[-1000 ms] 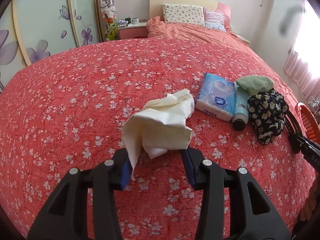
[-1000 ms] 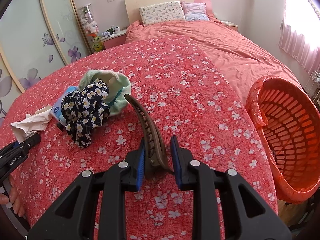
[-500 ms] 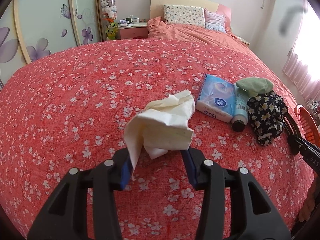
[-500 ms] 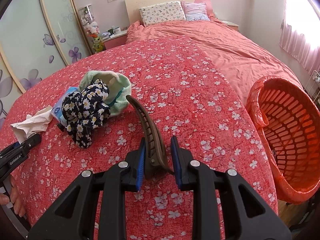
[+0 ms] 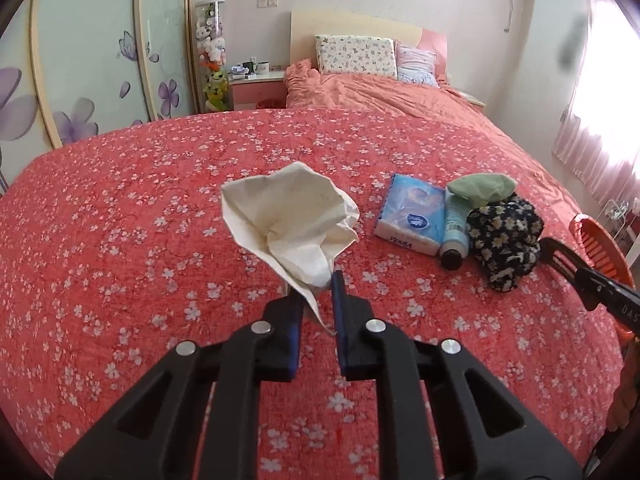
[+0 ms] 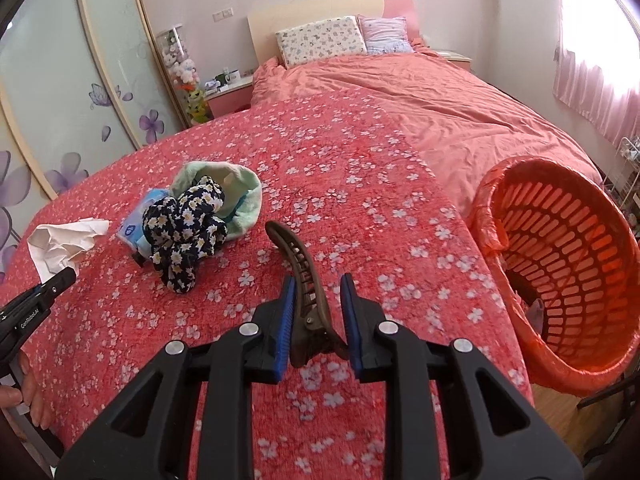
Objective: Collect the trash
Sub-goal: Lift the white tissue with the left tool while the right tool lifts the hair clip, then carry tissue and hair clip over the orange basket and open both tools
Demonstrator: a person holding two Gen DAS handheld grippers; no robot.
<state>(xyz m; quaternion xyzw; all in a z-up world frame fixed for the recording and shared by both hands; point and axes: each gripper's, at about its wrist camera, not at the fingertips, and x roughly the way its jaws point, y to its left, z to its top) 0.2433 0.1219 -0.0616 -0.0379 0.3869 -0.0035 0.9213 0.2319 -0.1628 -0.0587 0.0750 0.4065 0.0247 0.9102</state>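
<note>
Left claw (image 5: 316, 292) closing, crumpled tissue (image 5: 292, 224) pinched between pads; right claw (image 6: 318, 300) clamped on brown hair clip (image 6: 304, 276) above bed (image 6: 360, 184).

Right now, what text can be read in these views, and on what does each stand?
"GenRoboAI": side of the left tool, its jaws closing with the crumpled tissue between them.
"Vinda", upside down: tissue pack.
"UAS", cut off, uncertain: side of the right tool.
Bottle label: too small to read.
</note>
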